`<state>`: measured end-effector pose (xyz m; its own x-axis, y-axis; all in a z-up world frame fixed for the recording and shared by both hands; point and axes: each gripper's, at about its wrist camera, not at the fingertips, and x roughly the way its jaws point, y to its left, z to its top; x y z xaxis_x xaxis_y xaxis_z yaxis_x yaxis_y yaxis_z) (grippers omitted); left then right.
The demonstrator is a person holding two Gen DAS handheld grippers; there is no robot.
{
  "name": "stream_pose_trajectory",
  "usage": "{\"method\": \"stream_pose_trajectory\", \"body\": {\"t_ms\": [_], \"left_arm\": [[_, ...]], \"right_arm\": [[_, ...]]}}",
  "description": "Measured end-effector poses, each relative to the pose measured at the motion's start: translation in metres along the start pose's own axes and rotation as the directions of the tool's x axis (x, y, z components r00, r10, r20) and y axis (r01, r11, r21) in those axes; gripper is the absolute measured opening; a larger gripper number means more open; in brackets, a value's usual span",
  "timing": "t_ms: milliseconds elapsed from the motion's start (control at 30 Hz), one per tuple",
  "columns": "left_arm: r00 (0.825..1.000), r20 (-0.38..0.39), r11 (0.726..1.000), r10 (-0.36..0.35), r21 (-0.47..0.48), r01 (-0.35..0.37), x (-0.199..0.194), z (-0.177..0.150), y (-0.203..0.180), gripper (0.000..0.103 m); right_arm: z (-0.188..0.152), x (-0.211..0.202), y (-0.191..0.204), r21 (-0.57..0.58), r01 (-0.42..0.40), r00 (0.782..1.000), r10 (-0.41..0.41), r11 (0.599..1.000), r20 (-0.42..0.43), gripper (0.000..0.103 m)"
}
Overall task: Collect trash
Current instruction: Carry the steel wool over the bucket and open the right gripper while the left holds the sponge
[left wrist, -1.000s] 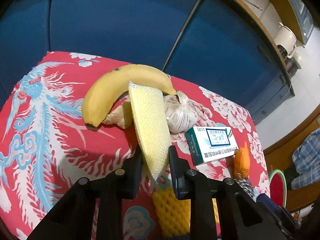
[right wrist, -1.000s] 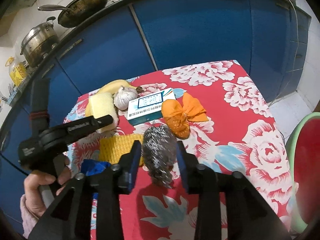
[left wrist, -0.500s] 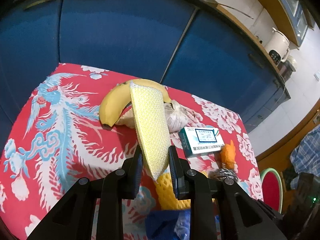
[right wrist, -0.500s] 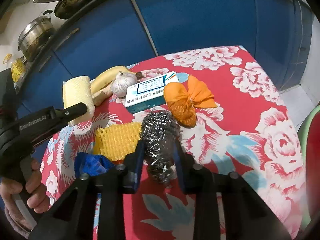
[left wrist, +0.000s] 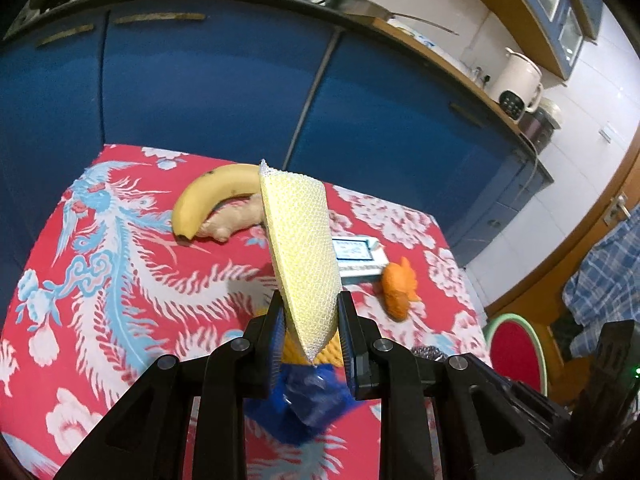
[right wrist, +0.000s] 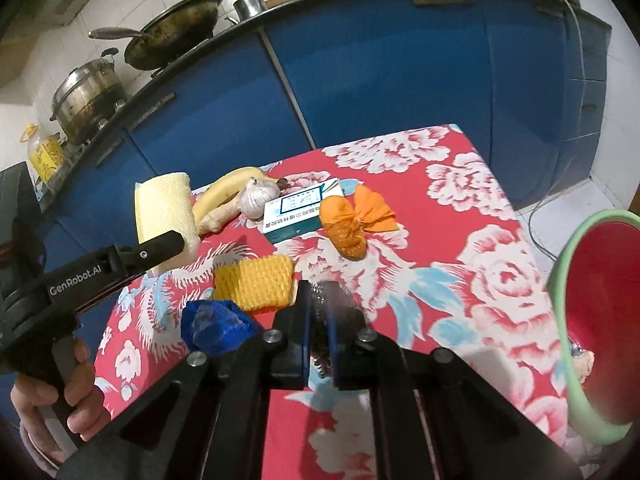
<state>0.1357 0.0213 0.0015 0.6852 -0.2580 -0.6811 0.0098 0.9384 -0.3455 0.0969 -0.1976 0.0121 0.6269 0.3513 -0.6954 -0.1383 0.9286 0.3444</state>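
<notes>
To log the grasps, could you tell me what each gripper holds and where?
Left gripper pinches the pale yellow sponge near its lower end; right gripper squeezes the steel scourer across its middle.

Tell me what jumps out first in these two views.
The pale yellow mesh sponge stands out, clamped upright in the left tool above the red floral tablecloth. Next, the right tool is shut on a steel wool scrubber near the table's front edge. A red basin with a green rim waits at the right.
</notes>
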Motion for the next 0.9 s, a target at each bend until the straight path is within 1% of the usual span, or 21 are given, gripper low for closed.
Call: {"method": "stream_pose_trajectory", "body": {"t_ms": [133, 300, 467, 667, 900], "left_arm": [[1.0, -0.004, 1.0, -0.009, 0.009, 0.009, -0.006, -0.006, -0.008, 0.025], [1.0, -0.007, 0.999, -0.019, 0.029, 0.019, -0.015, -0.013, -0.019, 0.025], [0.999, -0.017, 0.998, -0.041, 0.047, 0.041, -0.02, -0.02, -0.033, 0.025], [0.997, -0.028, 0.994, -0.069, 0.087, 0.072, -0.023, -0.027, -0.057, 0.025], [0.993, -0.047, 0.983, -0.111, 0.144, 0.117, -0.028, -0.037, -0.091, 0.025]], "right_arm": [[-0.005, -0.013, -0.005, 0.008, -0.003, 1.0, 0.003, 1.0, 0.011, 0.009], [-0.008, -0.035, -0.011, 0.028, -0.013, 0.999, 0.011, 1.0, 0.048, 0.009], [-0.008, -0.061, -0.026, 0.054, 0.005, 0.995, -0.01, 0.999, 0.095, 0.009], [-0.013, -0.09, -0.059, 0.111, 0.059, 0.988, -0.074, 0.992, 0.136, 0.009], [-0.023, -0.114, -0.107, 0.201, 0.136, 0.974, -0.168, 0.97, 0.15, 0.009]]}}
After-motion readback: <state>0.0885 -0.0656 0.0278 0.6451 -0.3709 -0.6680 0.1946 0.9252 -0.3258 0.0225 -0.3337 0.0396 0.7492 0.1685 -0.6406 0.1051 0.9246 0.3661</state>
